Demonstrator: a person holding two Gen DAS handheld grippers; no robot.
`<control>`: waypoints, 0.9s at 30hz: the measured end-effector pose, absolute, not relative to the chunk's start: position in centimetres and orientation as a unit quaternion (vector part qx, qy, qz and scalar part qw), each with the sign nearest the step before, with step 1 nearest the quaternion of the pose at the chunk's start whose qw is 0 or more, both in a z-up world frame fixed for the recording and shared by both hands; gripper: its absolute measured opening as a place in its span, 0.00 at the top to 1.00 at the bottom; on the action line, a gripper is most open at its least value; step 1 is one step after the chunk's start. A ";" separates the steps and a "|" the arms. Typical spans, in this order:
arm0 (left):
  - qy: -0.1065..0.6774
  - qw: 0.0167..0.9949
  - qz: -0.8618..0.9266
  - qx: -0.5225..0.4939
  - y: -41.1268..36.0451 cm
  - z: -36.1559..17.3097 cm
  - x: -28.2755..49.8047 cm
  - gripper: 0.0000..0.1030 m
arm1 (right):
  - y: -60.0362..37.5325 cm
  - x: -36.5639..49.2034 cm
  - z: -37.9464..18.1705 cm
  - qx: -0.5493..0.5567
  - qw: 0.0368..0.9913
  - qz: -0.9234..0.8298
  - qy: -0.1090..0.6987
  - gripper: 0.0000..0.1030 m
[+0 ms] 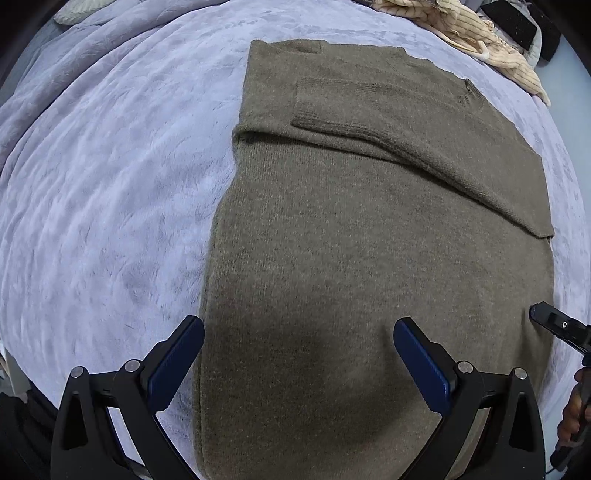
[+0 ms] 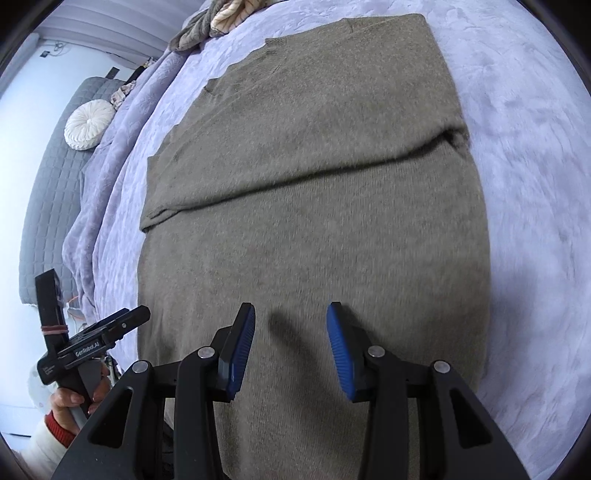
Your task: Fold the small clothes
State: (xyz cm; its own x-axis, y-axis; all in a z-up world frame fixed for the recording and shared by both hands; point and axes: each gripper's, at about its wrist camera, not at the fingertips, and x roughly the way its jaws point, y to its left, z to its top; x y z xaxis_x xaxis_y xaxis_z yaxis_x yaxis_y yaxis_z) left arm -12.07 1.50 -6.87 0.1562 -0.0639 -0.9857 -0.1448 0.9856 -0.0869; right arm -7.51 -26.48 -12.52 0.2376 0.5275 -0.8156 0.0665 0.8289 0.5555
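Item: olive sweater (image 1: 369, 240), sleeves folded in, on lilac blanket (image 1: 110, 184). Our left gripper (image 1: 299, 354) and right gripper (image 2: 291, 347) hover apart, empty. Risk: uneven hem grabs skew the fold.

Black hand-held gripper (image 2: 291, 325), ribbed blue pads (image 2: 341, 347), silver pivot screws, white sleeve (image 2: 44, 443) with red cuff

Bedroom in a home; a bed covered by a plush lavender blanket (image 1: 110, 221) fills the space ahead of both grippers; a round white pleated cushion (image 2: 89, 125) lies on a grey quilted cover (image 2: 55, 206) far left of the right gripper; a heap of cream striped clothing (image 1: 480, 33) sits at the far right beyond the left gripper; a pale wall (image 2: 26, 92) stands behind.
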 end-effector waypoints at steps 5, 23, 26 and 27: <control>0.654 0.750 0.007 -0.096 3.1 -6.9 -16.5 0.00 | -26.0 -11.3 -12.8 0.256 0.742 0.165 0.597 0.57; 0.701 0.692 -0.122 -0.119 4.5 -9.1 -28.0 0.00 | -28.0 -26.5 -15.9 0.300 0.687 0.145 0.646 0.56; 0.702 0.691 -0.134 -0.108 5.1 -9.5 -27.6 0.00 | -27.7 -27.2 -16.0 0.303 0.686 0.141 0.646 0.56; 0.702 0.690 -0.135 -0.108 5.0 -9.6 -27.2 0.00 | -27.7 -27.5 -16.1 0.298 0.686 0.139 0.650 0.56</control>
State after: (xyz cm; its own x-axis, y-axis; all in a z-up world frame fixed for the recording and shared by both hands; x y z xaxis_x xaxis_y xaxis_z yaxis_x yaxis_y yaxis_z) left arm -27.22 5.04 -9.63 -0.0237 -0.3393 -0.9404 0.0346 0.9398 -0.3399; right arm -27.45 -27.65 -16.06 0.1174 0.5769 -0.8084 0.1970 0.7843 0.5883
